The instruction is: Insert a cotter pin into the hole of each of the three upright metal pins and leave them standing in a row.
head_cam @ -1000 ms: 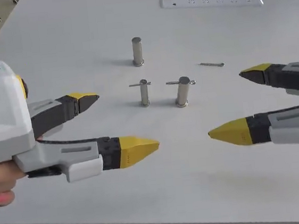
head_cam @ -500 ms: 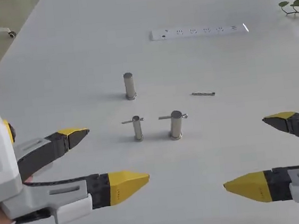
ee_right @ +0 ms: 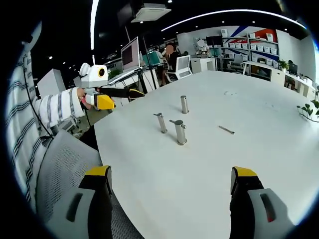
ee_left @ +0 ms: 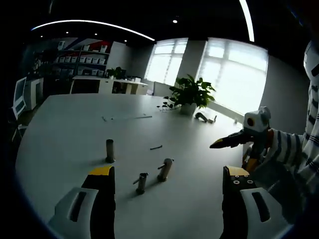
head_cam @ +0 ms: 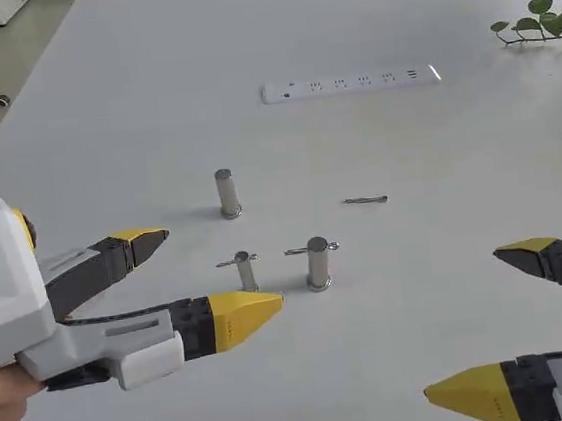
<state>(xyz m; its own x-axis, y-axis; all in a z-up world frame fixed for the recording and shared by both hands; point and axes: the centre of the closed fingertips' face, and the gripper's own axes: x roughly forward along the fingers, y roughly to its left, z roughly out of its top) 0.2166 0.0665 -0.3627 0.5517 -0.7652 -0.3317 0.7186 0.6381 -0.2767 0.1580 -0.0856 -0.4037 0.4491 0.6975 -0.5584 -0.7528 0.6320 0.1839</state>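
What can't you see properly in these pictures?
- Far pin, head view: its hole is too small to see.
- Loose cotter pin, head view: too small to tell its loop end.
- Right gripper, head view: body cut off by the right edge.
- Plant, head view: cut off by the top-right corner.

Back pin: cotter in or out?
Out. The back pin stands upright with nothing through its top; one loose cotter pin lies flat to its right.
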